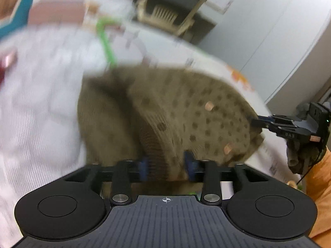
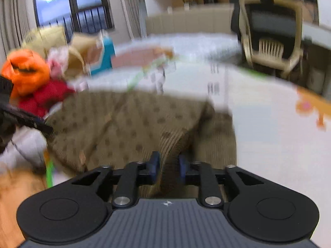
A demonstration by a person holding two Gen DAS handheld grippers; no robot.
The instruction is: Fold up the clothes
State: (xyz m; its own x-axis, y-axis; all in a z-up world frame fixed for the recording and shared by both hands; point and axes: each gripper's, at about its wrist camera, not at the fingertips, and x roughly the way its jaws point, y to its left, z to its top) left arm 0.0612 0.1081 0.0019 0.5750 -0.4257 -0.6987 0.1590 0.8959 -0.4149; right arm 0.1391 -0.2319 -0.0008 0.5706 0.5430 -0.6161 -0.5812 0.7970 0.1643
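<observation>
Mid-fold, I judge: my left gripper and right gripper each pinch the ribbed edge of the sweater (center frame, blurred), part doubled over on the bed; flattening remains.

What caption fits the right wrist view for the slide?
Right gripper pinches the ribbed hem of a brown dotted garment on the white table.

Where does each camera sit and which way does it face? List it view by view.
Left wrist: on the left gripper, facing the spotted brown garment; right gripper and an orange sleeve show.
Right wrist: on the right gripper, facing across the garment toward the window; left gripper shows.
Shared: garment, beige chair.
</observation>
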